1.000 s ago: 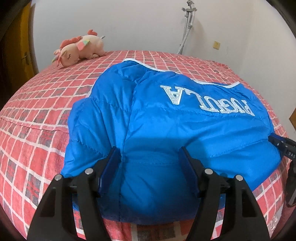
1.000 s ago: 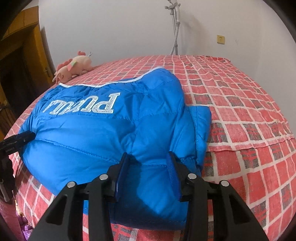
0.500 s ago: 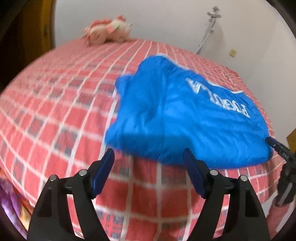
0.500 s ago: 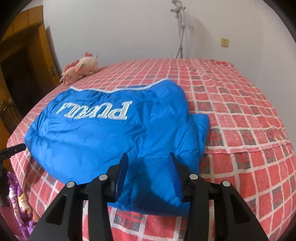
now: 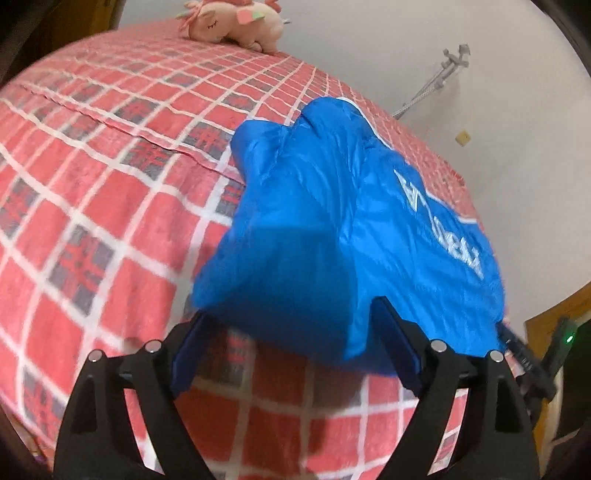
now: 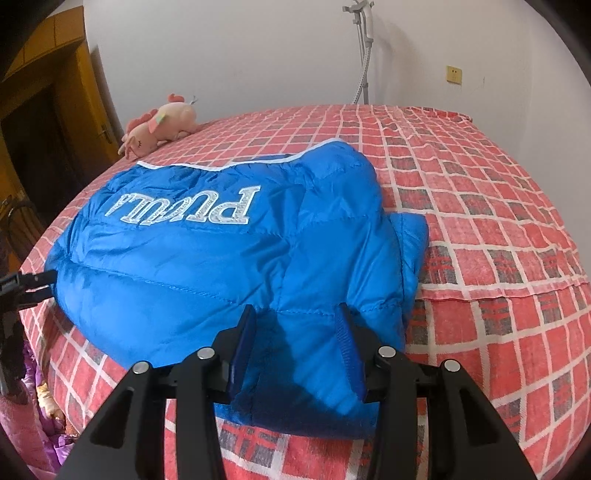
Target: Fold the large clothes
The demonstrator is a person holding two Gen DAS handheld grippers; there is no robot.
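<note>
A bright blue puffer jacket (image 6: 207,258) with silver lettering lies folded on the red checked bed (image 6: 480,206); it also shows in the left wrist view (image 5: 332,229). My right gripper (image 6: 297,350) is open, its blue pads on either side of the jacket's near edge. My left gripper (image 5: 291,347) is open at the jacket's left corner, and the cloth overlaps the space between its pads without being pinched. The right gripper's tip (image 5: 524,354) shows at the far right of the left view, and the left gripper's tip (image 6: 22,284) at the left edge of the right view.
A pink plush toy (image 6: 159,123) lies at the head of the bed, also in the left wrist view (image 5: 232,22). A white wall with a shower hose (image 6: 364,55) stands behind. A wooden door (image 6: 48,122) is at the left. Purple cloth (image 6: 40,406) lies beside the bed.
My left gripper swung out to the left off the jacket, then came back in toward its left corner. My right gripper moved forward again over the near edge. Both stayed open.
</note>
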